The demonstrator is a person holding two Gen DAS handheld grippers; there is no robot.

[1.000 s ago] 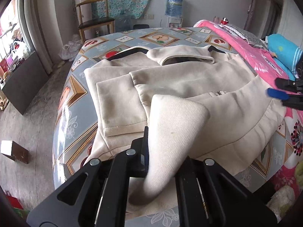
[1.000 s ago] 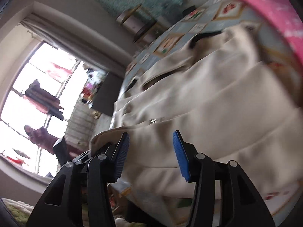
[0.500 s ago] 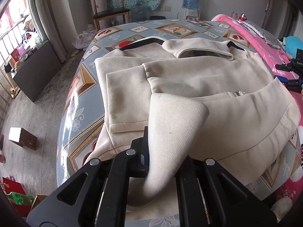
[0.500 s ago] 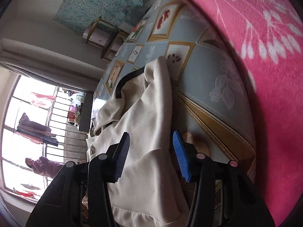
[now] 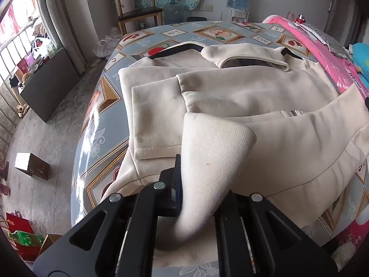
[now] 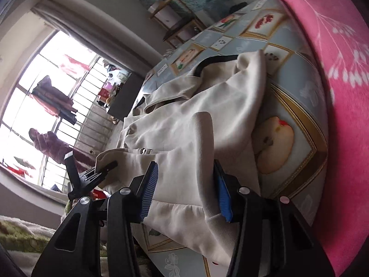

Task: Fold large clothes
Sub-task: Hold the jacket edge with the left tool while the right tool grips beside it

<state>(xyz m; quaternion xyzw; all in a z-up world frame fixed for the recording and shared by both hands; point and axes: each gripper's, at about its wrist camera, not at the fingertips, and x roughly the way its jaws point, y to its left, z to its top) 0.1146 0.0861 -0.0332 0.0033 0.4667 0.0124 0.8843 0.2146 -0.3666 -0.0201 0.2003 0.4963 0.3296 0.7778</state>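
The bed (image 5: 161,34), covered by a blue sheet printed with gold-framed fruit pictures, carries a cream jacket (image 5: 253,97) spread across most of it, collar toward the far end and the frilled hem (image 5: 334,168) hanging at the near right corner. A pink blanket (image 6: 334,69) lies along the right side, just beside the jacket.

Compared with a second ago, the left view has tipped so that more of the floor and the far chair (image 5: 136,9) show, while the jacket's layout is unchanged. The right view has changed far more: it went from a close look at the jacket's front to the blanket edge, and now faces the hem with the ribbed cuff (image 6: 203,138) of the right sleeve between its fingers.

The jacket's black-trimmed shoulders flank a turned-down collar, a metal zip pull (image 5: 291,113) sits mid-front, and the left sleeve is folded across the chest.

The left gripper (image 5: 196,184) is clamped tight on the left sleeve's ribbed cuff (image 5: 214,147), which stands up from its fingers. The right gripper (image 6: 186,189) stands about half open with the right cuff between its blue pads (image 6: 150,189); I cannot tell whether the pads press on it.
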